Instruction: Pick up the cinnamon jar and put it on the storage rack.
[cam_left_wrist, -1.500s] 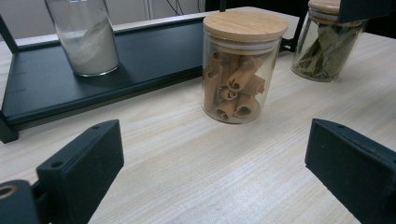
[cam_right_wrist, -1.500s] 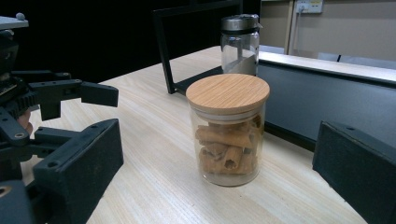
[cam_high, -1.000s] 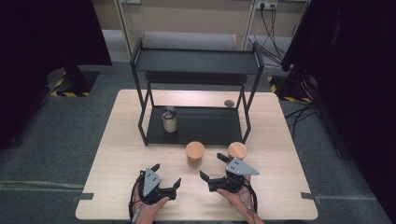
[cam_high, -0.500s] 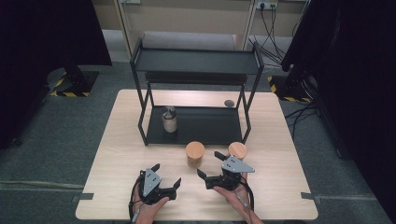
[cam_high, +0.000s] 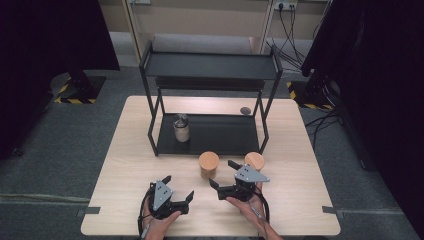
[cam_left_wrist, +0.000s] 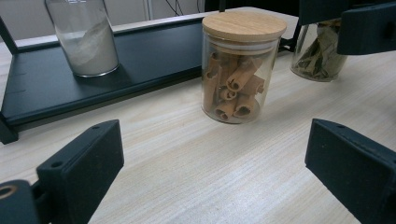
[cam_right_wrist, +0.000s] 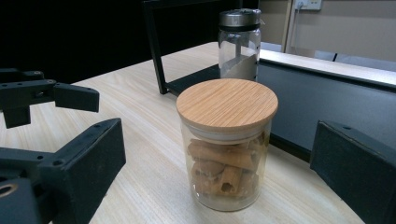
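Note:
A glass jar of cinnamon sticks with a wooden lid stands on the table in front of the black rack. My right gripper is open just right of it and faces it. In the right gripper view the cinnamon jar stands a little ahead of the right gripper, untouched by its wide-spread jaws. My left gripper is open near the front edge with nothing in it. In the left gripper view, the cinnamon jar stands well beyond the left gripper.
A second wooden-lidded jar with dried leaves stands right of the cinnamon jar. A metal-lidded jar of pale powder stands on the rack's lower shelf. A small dark round object lies on the table behind the rack.
My right gripper has edged slightly left toward the cinnamon jar. The left gripper and the jars have stayed put.

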